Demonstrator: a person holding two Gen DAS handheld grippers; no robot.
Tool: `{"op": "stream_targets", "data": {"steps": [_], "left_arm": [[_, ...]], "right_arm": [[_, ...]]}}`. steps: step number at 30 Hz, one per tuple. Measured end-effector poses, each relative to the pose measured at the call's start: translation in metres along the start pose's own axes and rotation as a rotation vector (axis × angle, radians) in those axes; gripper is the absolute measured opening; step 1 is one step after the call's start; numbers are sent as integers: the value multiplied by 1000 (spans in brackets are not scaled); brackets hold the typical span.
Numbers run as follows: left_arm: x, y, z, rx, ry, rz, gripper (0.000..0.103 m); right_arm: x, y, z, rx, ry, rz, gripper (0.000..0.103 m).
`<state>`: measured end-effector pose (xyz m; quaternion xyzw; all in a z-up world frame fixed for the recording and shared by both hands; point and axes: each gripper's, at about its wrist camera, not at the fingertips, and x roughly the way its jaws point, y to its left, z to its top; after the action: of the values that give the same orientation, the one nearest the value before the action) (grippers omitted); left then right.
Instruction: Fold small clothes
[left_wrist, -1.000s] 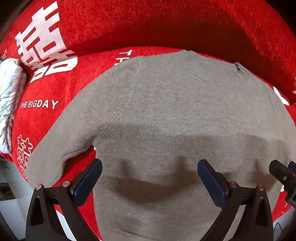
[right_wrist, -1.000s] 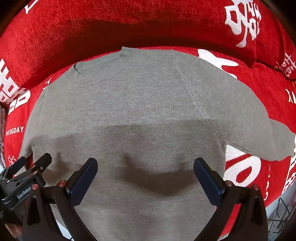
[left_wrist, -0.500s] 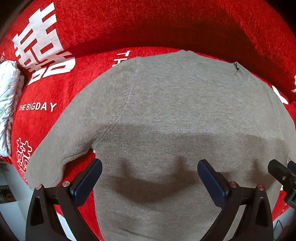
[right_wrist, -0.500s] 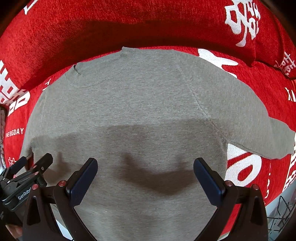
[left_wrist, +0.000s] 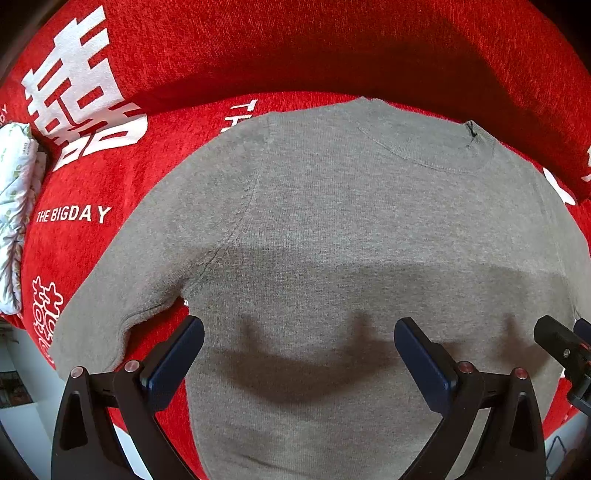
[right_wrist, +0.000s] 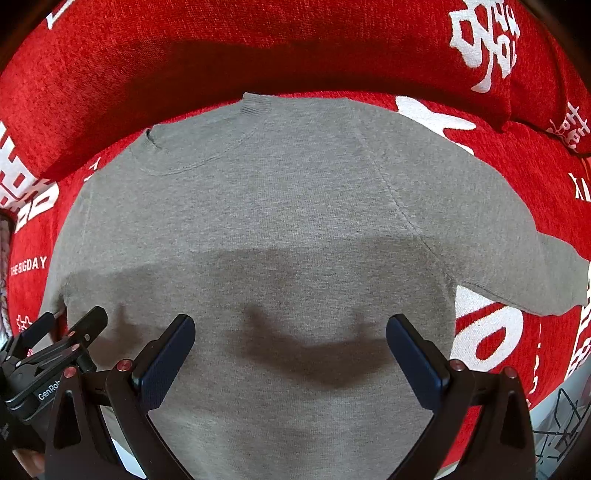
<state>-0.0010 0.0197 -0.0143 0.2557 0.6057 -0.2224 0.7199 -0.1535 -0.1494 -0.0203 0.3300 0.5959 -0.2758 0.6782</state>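
Note:
A small grey knit sweater (left_wrist: 351, 229) lies flat on a red sofa seat, collar toward the backrest, both sleeves spread out and down. It also shows in the right wrist view (right_wrist: 266, 221). My left gripper (left_wrist: 299, 328) is open and empty, hovering above the sweater's lower left body near the left sleeve (left_wrist: 122, 280). My right gripper (right_wrist: 290, 326) is open and empty above the lower right body; the right sleeve (right_wrist: 517, 266) lies to its right. Each gripper shows at the edge of the other's view.
The red sofa cover (left_wrist: 92, 177) carries white printed characters and the words "THE BIGDAY". A white patterned bundle (left_wrist: 16, 206) lies at the seat's left end. The backrest (right_wrist: 258, 48) rises behind the collar. A wire rack (right_wrist: 557, 417) stands below right.
Both grippers have drifted slightly; the view in each has shifted a little over the sweater. The jaws stay open and the sweater has not moved.

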Motion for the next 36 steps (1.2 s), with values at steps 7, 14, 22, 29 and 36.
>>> {"op": "stream_targets", "data": {"steps": [7, 14, 22, 29, 36], "left_arm": [[1, -1, 0, 0, 1, 0, 103], [2, -1, -1, 1, -2, 0, 103], [4, -4, -2, 3, 0, -1, 103], [4, -4, -1, 3, 3, -4, 103], [3, -3, -1, 5, 3, -4, 103]], "right_arm": [[0, 0, 0, 0, 1, -1, 103], [-1, -2, -1, -3, 0, 0, 103], [-1, 1, 0, -1, 0, -3, 103], [0, 0, 1, 0, 0, -4, 103], [0, 0, 1, 1, -1, -5, 103]]}}
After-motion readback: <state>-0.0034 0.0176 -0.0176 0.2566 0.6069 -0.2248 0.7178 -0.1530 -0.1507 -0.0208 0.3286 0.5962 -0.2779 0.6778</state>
